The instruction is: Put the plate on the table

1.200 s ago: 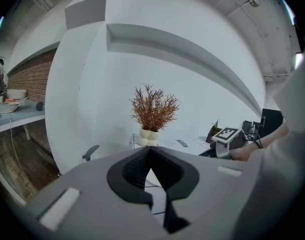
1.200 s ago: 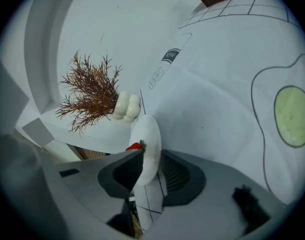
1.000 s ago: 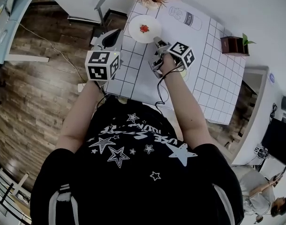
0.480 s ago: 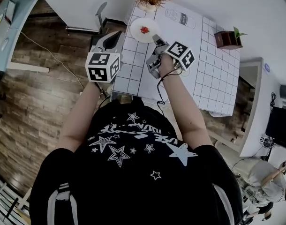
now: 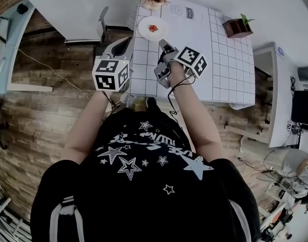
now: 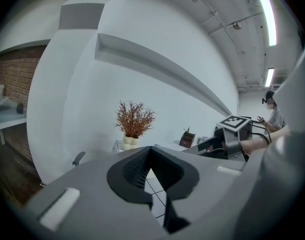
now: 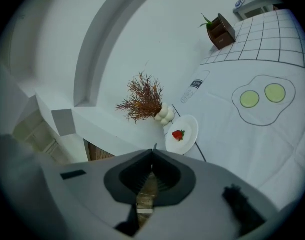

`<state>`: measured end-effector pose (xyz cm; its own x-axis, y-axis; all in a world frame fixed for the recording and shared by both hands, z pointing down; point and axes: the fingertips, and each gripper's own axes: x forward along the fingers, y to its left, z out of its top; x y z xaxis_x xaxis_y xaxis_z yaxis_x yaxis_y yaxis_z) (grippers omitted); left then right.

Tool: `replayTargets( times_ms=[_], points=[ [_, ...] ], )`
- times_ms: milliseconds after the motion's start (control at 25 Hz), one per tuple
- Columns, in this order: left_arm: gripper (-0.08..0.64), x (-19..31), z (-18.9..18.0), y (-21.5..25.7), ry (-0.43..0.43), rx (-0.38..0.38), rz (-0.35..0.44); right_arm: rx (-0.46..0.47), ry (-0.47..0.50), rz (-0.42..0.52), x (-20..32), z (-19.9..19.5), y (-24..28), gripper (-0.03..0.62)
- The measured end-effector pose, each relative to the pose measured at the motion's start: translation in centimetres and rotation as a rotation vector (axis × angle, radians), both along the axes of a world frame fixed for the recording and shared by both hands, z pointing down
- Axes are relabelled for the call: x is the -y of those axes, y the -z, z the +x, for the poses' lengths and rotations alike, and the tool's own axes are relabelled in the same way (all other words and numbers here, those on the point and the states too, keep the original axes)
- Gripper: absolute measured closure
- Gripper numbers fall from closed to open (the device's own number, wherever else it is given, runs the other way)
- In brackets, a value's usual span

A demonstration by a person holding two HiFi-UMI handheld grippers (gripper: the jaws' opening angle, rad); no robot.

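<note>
Right now both tools are closed & empty. The left hand-held gripper (image 6: 151, 149) has its ribbed black pads meeting at the tip w/ nothing btwn them, and the right hand-held gripper (image 7: 152, 151) is the same, pads together.

The plate (image 7: 182, 134) sits on the surface (image 5: 229, 64) at the far left corner, just beside a knobbly white vase (image 7: 165, 115) of dry rust-brown twigs, well apart from both tools. It's round, white & smooth, w/ a small red strawberry (image 7: 178, 134) at its centre. The surface wears a white cloth w/ black grid lines.

Only the right gripper view shows a printed fried-egg outline (image 7: 262, 100) w/ two green yolks. Only the head view shows the wood-plank floor (image 5: 38, 125) & the person's black star-print shirt (image 5: 144, 185).
</note>
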<state>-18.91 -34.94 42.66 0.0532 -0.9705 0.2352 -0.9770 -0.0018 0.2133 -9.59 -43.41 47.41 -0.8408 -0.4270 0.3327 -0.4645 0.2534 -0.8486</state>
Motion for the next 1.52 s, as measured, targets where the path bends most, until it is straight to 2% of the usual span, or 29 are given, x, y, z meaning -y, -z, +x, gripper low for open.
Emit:
replayTargets(
  times_ms=[200, 360, 600, 800, 880, 1080, 1240, 1520],
  points=[
    [0.551, -0.1, 2.1, -0.9, -0.129, -0.024, -0.014, -0.020, -0.056, 0.058, -2.5, 2.4, 0.6, 0.578],
    [0.551, -0.5, 4.2, -1.0, -0.211, -0.094, -0.009, -0.042, -0.098, 0.085, -4.1, 4.3, 0.4, 0.578],
    [0.551, -2.3, 6.4, -1.3, -0.265, -0.075, -0.002, -0.032, -0.112, 0.102, -7.1, 5.9, 0.2, 0.578],
    [0.551, -3.5, 7.8, -0.5, -0.306, -0.018, 0.027, -0.077, -0.028, 0.181, -8.5, 5.3, 1.0, 0.578],
    [0.551, -4.2, 8.2, -0.3, -0.298, -0.010, 0.031, -0.094, -0.006, 0.219, -9.2, 5.2, 1.5, 0.578],
    [0.551, -7.1, 8.8, -0.3, -0.229, -0.032, 0.001, -0.026, -0.007, 0.238, -12.3, 6.6, 2.9, 0.578],
    [0.551, -11.5, 10.7, 0.7, -0.233, -0.020, 0.006, -0.046, 0.038, 0.248, -16.6, 8.1, 3.0, 0.578],
    [0.551, -18.2, 13.7, 2.2, -0.206, 0.006, 0.018, 0.000, 0.015, 0.282, -22.7, 11.3, 5.0, 0.580]
  ],
)
